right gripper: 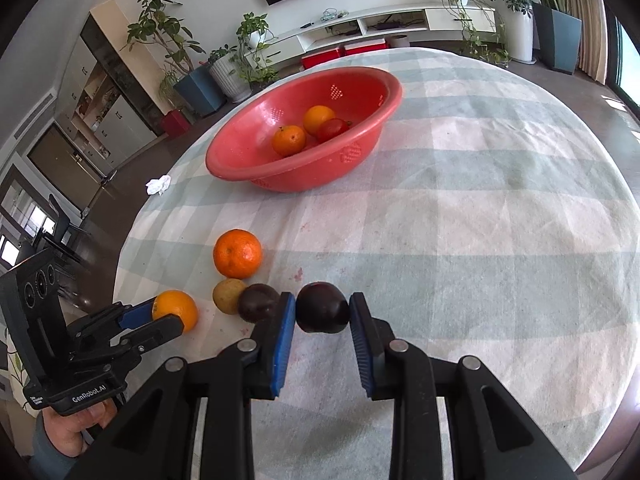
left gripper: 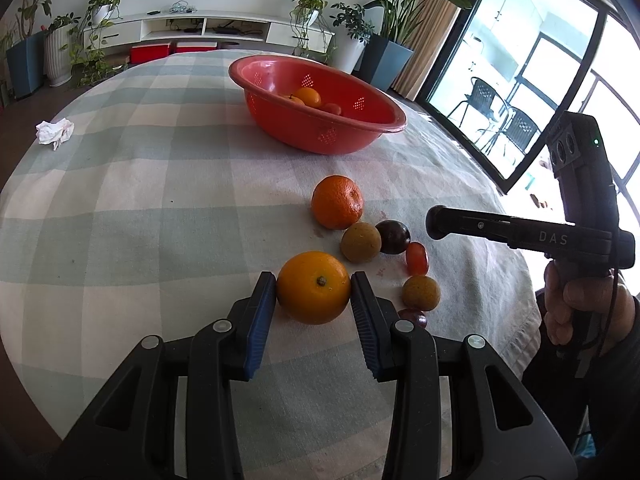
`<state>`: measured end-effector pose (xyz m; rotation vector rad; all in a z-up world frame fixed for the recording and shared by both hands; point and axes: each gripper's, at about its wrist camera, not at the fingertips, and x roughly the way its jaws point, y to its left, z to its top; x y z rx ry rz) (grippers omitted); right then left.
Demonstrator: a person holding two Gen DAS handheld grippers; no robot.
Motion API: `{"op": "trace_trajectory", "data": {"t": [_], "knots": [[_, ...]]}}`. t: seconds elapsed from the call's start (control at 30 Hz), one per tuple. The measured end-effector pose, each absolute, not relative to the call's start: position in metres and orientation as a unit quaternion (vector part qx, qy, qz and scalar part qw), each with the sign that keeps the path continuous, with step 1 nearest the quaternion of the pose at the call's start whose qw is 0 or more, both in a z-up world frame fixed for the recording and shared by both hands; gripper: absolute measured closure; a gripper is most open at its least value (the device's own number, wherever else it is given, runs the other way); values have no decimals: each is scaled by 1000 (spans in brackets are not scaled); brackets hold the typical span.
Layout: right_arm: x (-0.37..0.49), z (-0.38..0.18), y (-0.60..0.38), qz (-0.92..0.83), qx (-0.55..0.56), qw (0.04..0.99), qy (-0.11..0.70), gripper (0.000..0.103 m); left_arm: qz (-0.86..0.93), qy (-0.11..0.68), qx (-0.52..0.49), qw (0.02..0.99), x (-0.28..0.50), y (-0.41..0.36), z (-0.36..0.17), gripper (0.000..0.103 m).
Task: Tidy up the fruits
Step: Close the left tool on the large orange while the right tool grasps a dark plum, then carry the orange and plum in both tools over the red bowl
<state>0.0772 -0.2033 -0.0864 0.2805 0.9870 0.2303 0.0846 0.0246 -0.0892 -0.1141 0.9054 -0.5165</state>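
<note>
The round table [left gripper: 160,184] carries a pale checked cloth; behind it stand a low white media shelf [left gripper: 208,26] and potted plants. Both my grippers angle downward. My left gripper [left gripper: 313,290] is clamped on an orange [left gripper: 313,287]. My right gripper [right gripper: 322,314] is clamped on a dark plum [right gripper: 322,313]. The red colander [right gripper: 248,160] holds three fruits. One mandarin [right gripper: 237,253], one brownish fruit [right gripper: 227,295] and one second plum [right gripper: 258,303] lie loose nearby.
</note>
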Motion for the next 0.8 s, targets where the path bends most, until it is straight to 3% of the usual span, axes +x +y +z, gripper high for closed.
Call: {"op": "trace_trajectory", "data": {"t": [0.6, 0.8], "knots": [[121, 26, -235, 94, 113, 920, 362, 73, -246, 353, 5, 903, 172, 12, 14, 67], [175, 18, -203, 118, 90, 912, 382, 73, -255, 368, 25, 894, 216, -24, 10, 67]]}}
